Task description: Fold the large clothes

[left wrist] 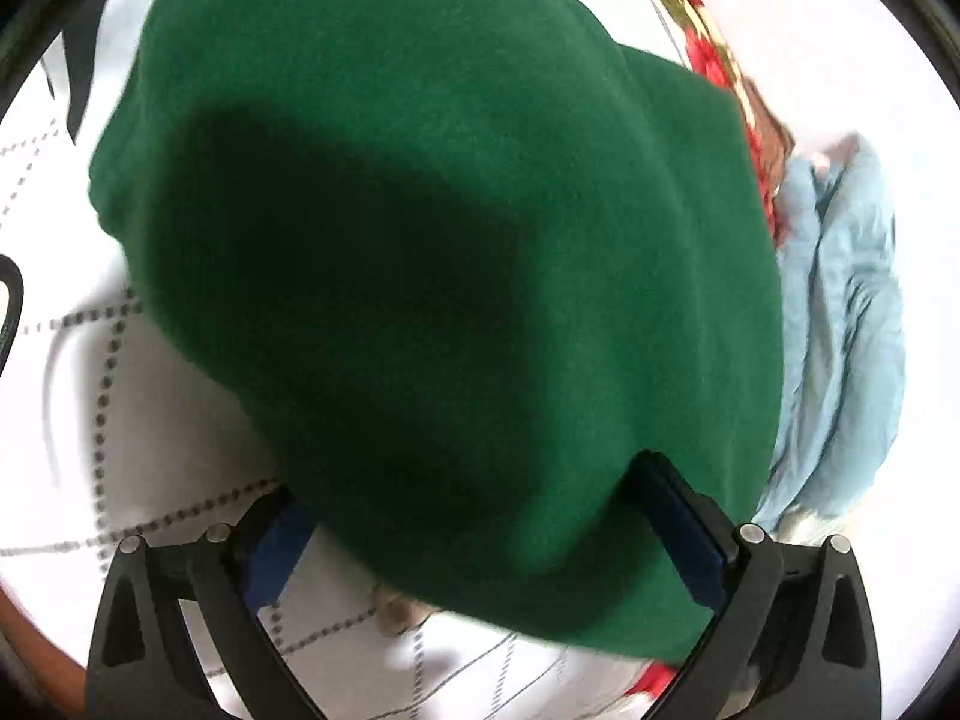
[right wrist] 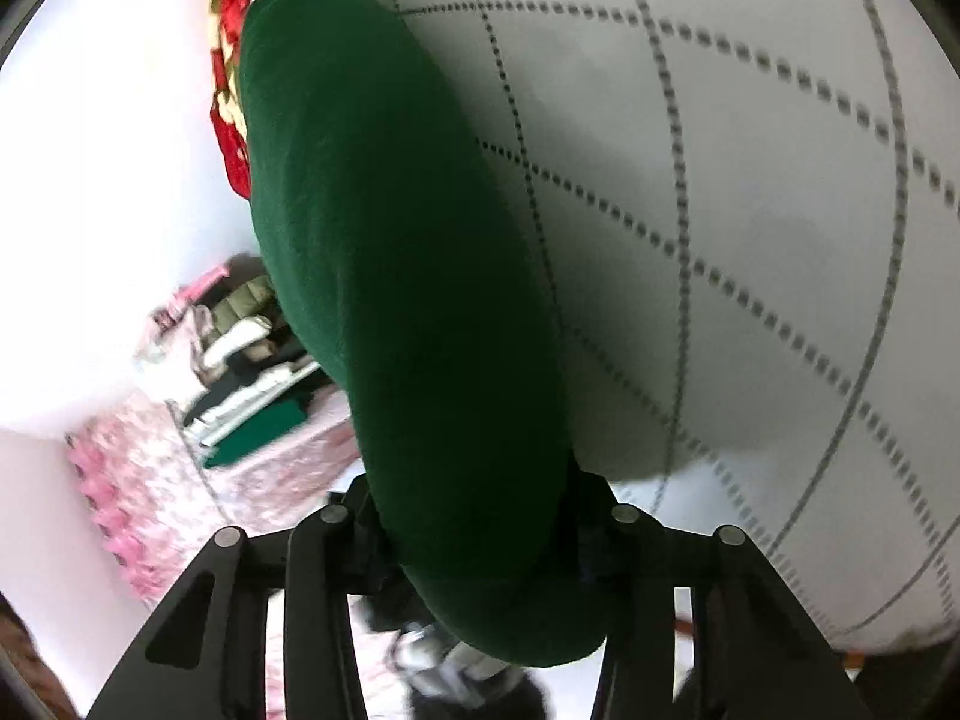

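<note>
Both my grippers are at one green garment [left wrist: 432,228], which lies over a white sheet [left wrist: 120,420] with dotted grey lines. My left gripper [left wrist: 474,534] stands spread wide; the near hem of the garment passes between its fingers [left wrist: 678,528], touching the right blue pad, while the left pad stays just apart from the cloth, so nothing is pinched here. Beyond the garment I see a pale blue cloth [left wrist: 840,324] on the right and a red flowered fabric [left wrist: 708,42] farther back. My right gripper [right wrist: 474,540] is pressed on a thick fold of the green garment [right wrist: 384,252], which rises from between the fingers and runs away up the middle of the view. On its left, well apart, a pile of folded clothes [right wrist: 240,360] rests on pink fabric [right wrist: 150,480].
</note>
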Demonstrator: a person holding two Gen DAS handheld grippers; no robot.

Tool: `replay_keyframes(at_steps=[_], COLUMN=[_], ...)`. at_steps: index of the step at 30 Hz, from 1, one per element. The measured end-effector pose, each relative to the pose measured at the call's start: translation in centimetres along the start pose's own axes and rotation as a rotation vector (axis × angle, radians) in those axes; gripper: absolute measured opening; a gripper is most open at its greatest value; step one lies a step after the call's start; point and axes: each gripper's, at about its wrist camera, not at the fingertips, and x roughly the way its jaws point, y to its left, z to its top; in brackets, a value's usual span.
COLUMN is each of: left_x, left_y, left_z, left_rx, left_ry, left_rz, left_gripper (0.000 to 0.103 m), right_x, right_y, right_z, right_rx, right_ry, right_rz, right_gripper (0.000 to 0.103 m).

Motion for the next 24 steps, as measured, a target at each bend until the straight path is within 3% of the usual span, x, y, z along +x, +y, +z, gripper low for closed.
replay_keyframes(at_steps=[4,7,9,11,13,14,17,19,22,24], left_x=[0.3,-0.2,-0.5,-0.8,-1.1,-1.1,-1.5,-1.6,-1.6,-1.5], left_y=[-0.1,0.2,-0.2,-0.4,-0.5,-0.6,-1.4,-1.3,-1.0,-0.8], left_z=[1.1,1.0,0.9,0.7,0.6,0.5,0.2,0.2,0.2,0.3], left_rx=[-0.061,-0.103,-0.104,-0.109,-0.116,-0.119,-0.084,-0.075,-0.071,-0.072], left_ry=[-0.032,-0.128,-0.189,-0.241,-0.272,-0.281,-0.302,-0.302,-0.3,-0.302], left_rz=[-0.058,-0.084,-0.072,-0.056,-0.064,-0.07,-0.05,-0.055,-0.064,-0.064], left_gripper=[0.103,0.103,0.092,0.063,0.043,0.039,0.036,0.035,0.035,0.035], right_x=[-0.2,0.8,1.8,2.5,2.4,2.3,1.2,-0.2,-0.6,1.2], right_y=[-1.1,-0.9,-0.8,-0.6,-0.3,0.0,1.1,1.3,2.4,3.4], right_z=[-0.1,0.0,0.7,1.3,1.8,2.1,2.9,3.9,6.5,8.7], right_rx=[0.052,0.053,0.045,0.015,-0.025,-0.056,-0.141,-0.196,-0.237,-0.243], right_ry=[0.04,0.067,0.083,0.1,0.097,0.093,0.047,-0.003,-0.058,-0.022], right_rz=[0.023,0.011,0.011,0.0,-0.027,-0.045,-0.085,-0.104,-0.055,0.018], right_gripper=[0.044,0.044,0.044,0.046,0.054,0.057,0.068,0.084,0.086,0.086])
